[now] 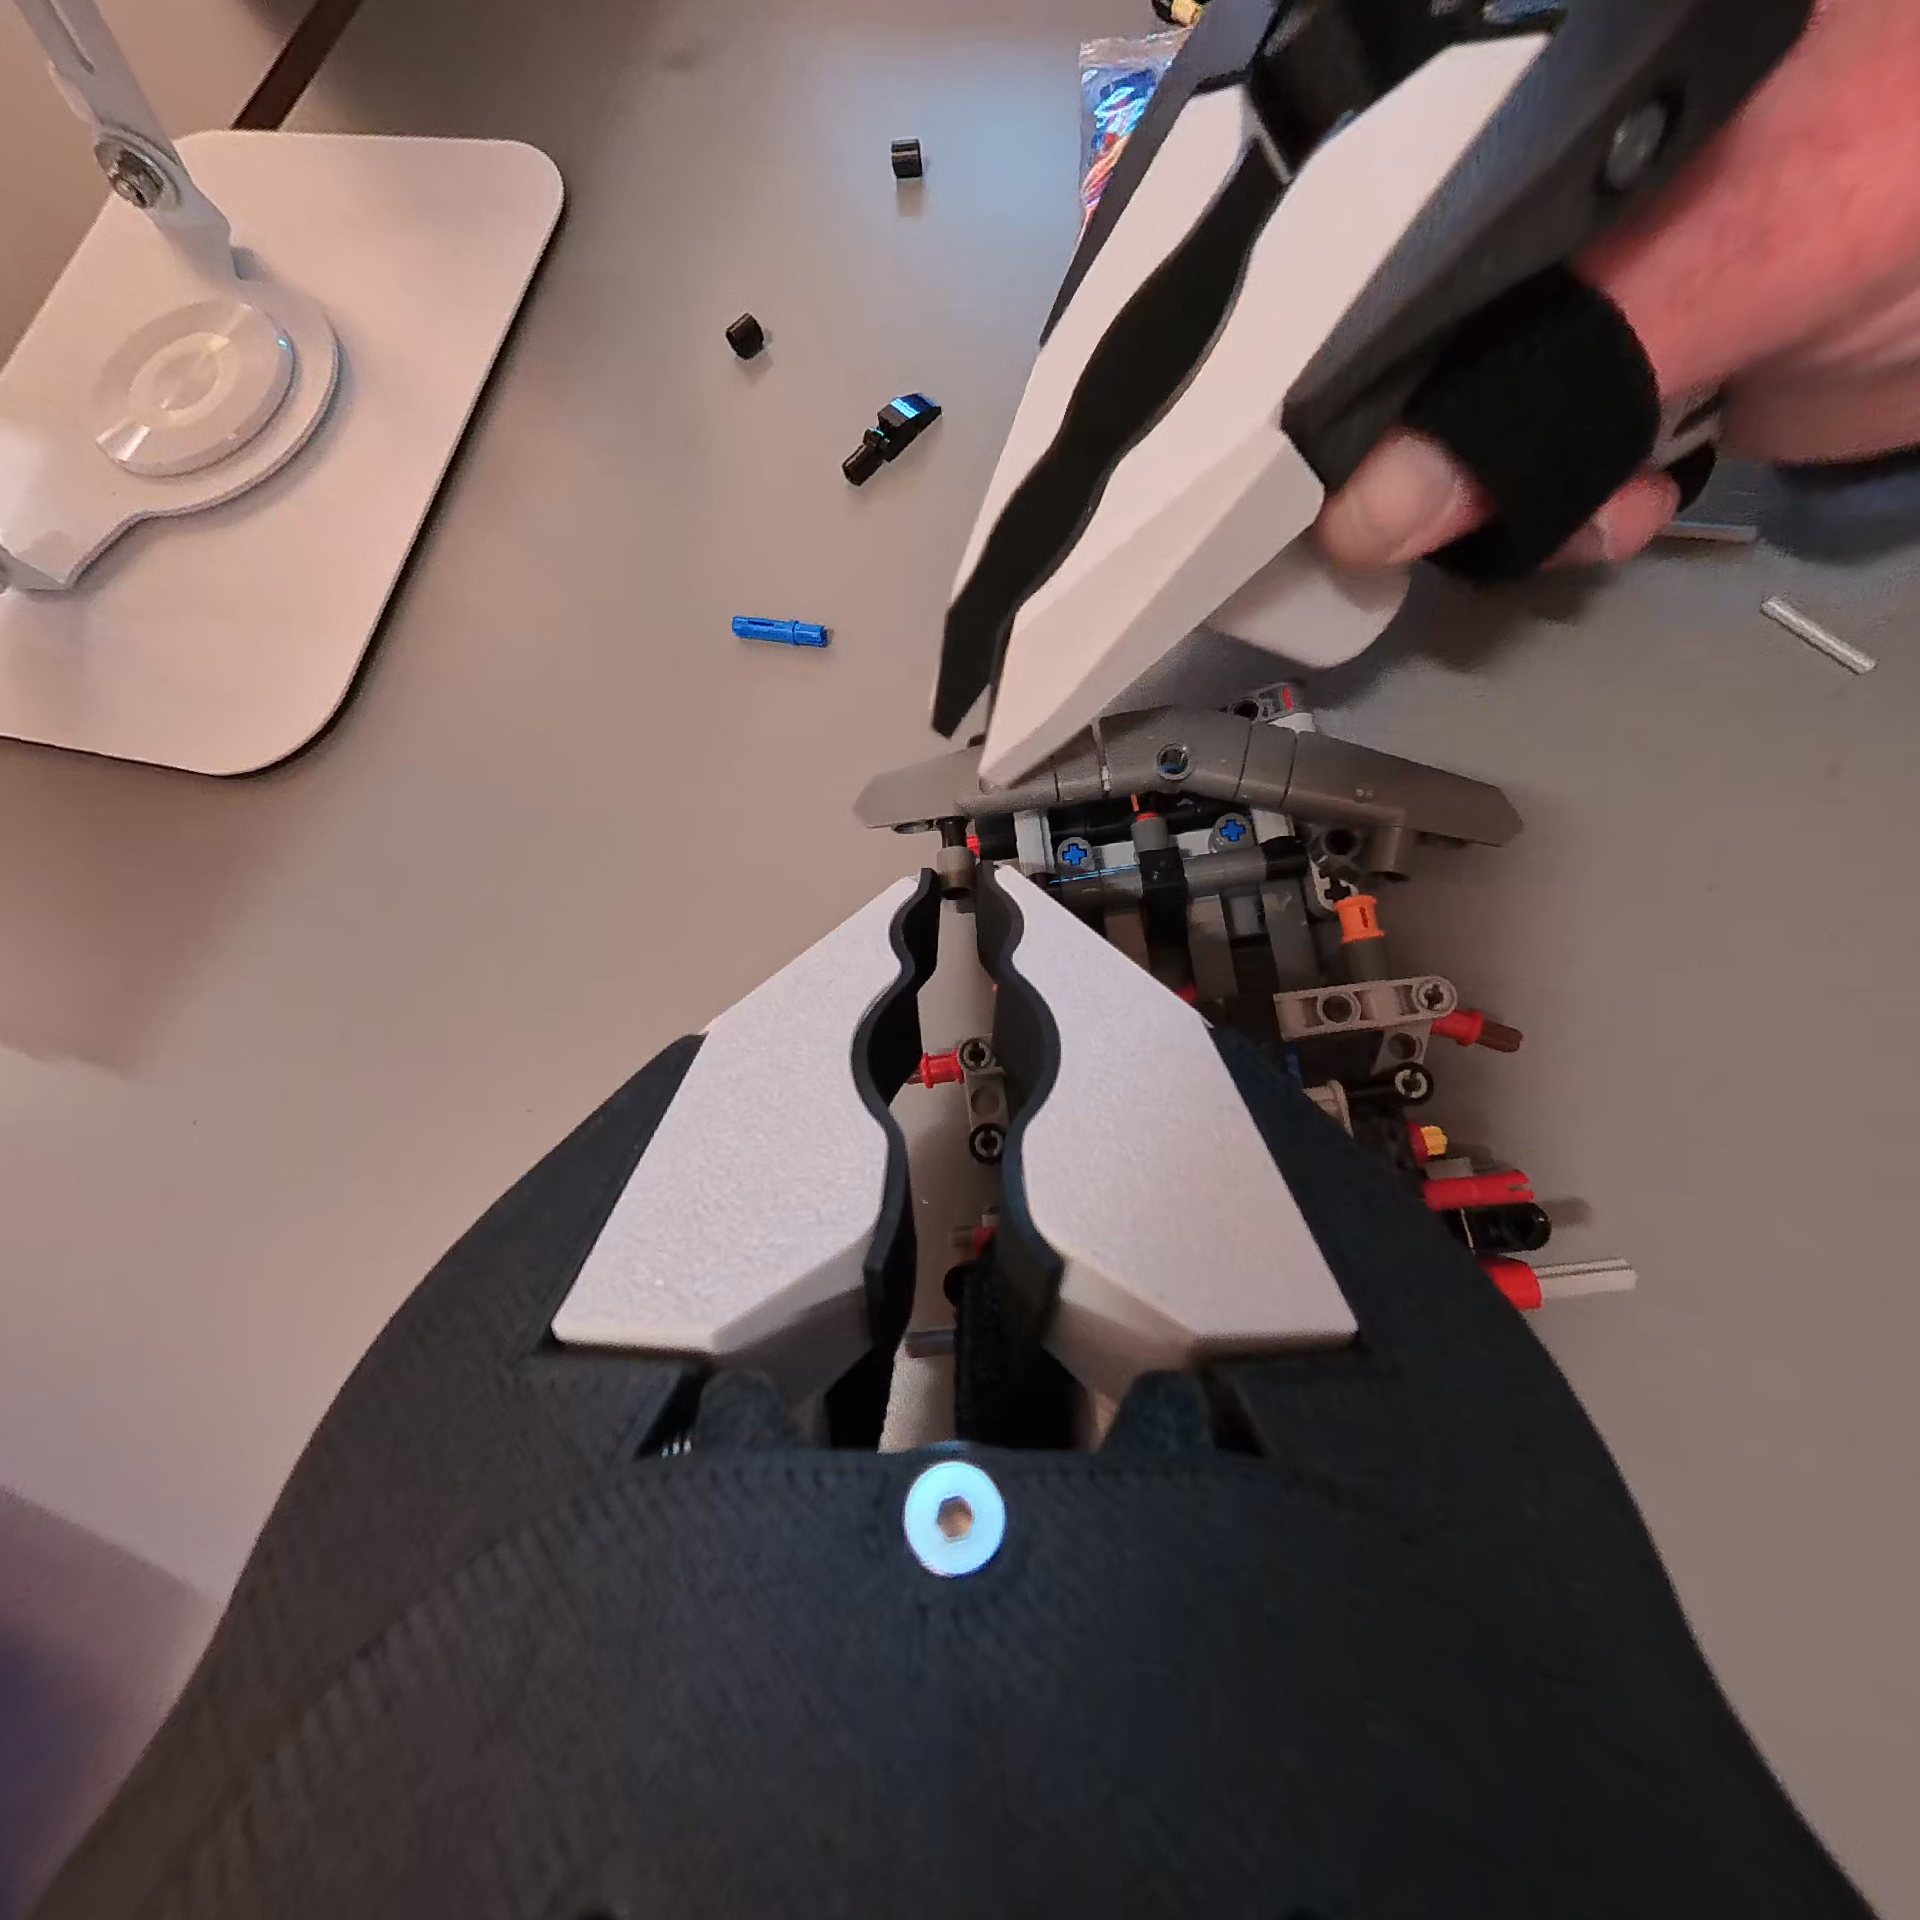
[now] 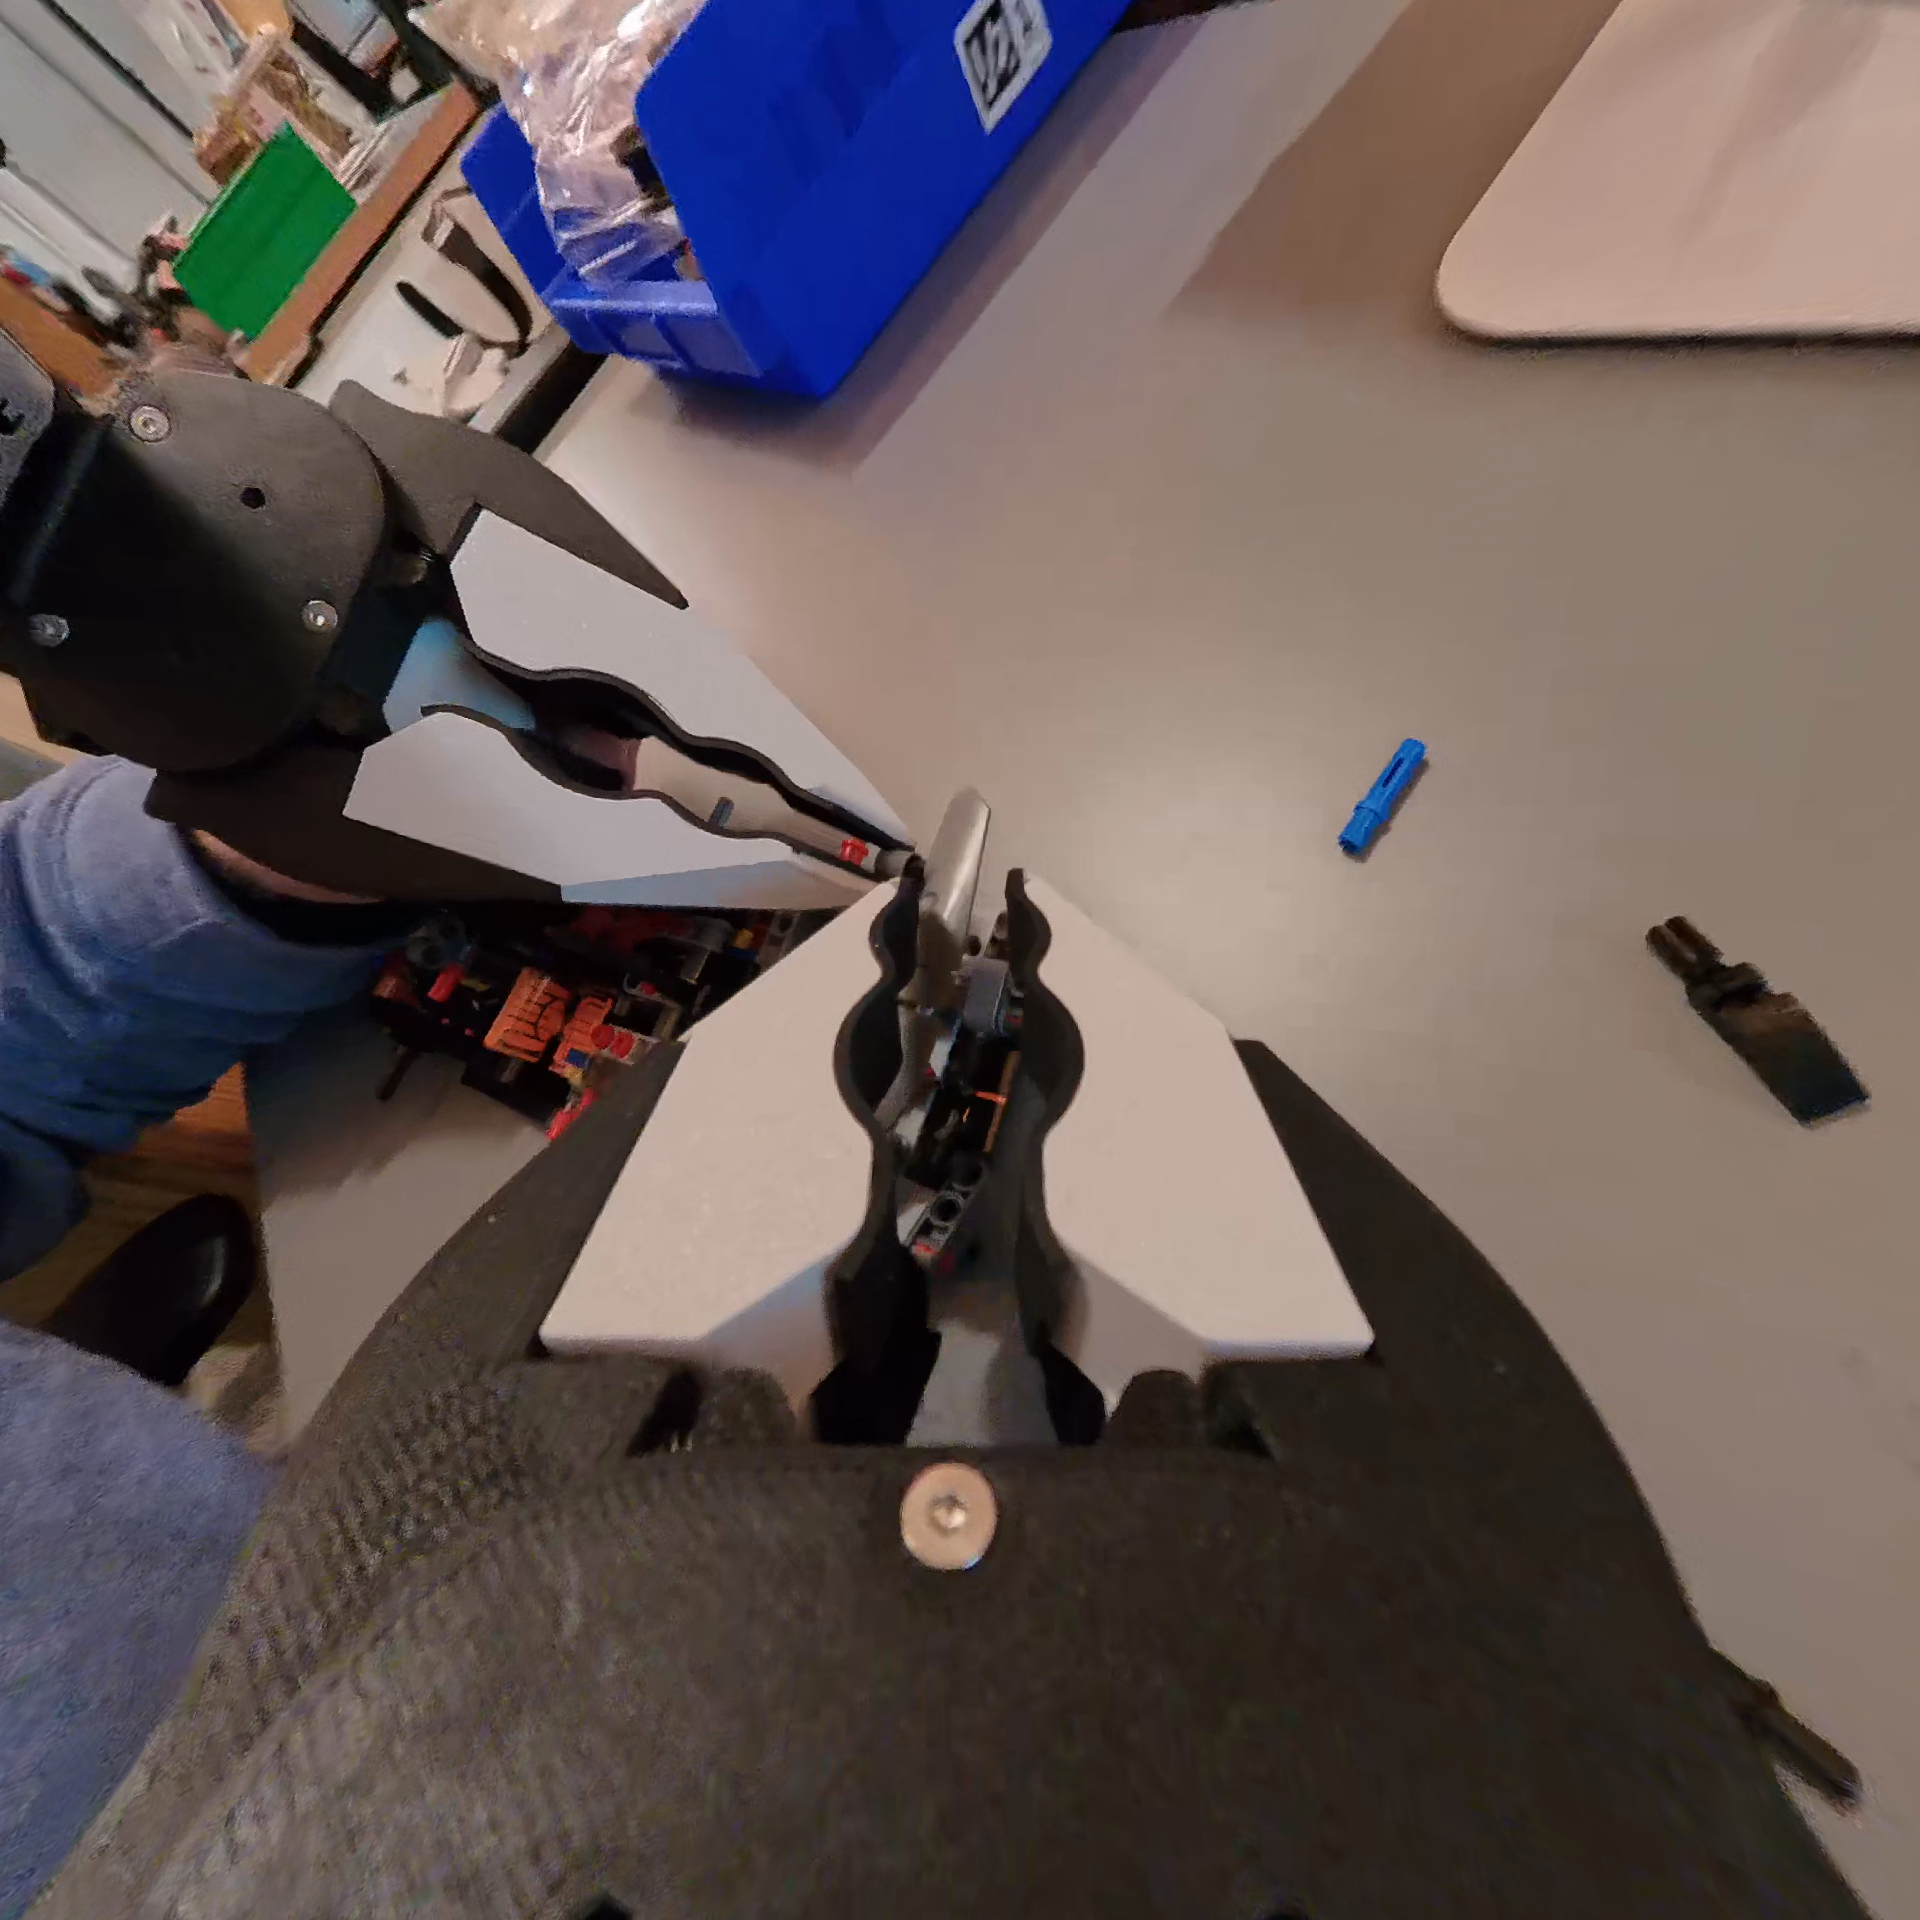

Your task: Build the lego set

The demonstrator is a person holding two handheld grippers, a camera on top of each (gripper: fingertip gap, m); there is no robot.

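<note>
The half-built lego model [image 1: 1351, 790], dark grey panels over red, black and orange technic parts, lies on the grey table. My left gripper [image 1: 958, 883] is shut on a small grey pin [image 1: 954, 860] at the model's near left corner. My right gripper [image 1: 966, 732] comes down from the upper right onto the model's grey wing panel. In the right wrist view, my right gripper [image 2: 961, 888] grips that grey panel [image 2: 958, 847] between its tips. The left gripper [image 2: 899, 862] meets it from the left, pinching the pin. More of the model [image 2: 540, 1008] shows below it.
Loose on the table: a blue pin [image 1: 779, 631] [image 2: 1382, 795], a black connector piece [image 1: 891, 436] [image 2: 1756, 1023], two small black bushes [image 1: 744, 335] [image 1: 908, 158], a grey axle [image 1: 1818, 634]. A white stand base [image 1: 260, 447] sits left. A blue bin [image 2: 810, 177] stands behind. Less than 4 cm separates the two grippers' tips. The black connector piece [image 1: 891, 436] lies around 11 cm away from my right fingertips. Seen from the right wrist view [image 2: 1735, 1013] as well.
</note>
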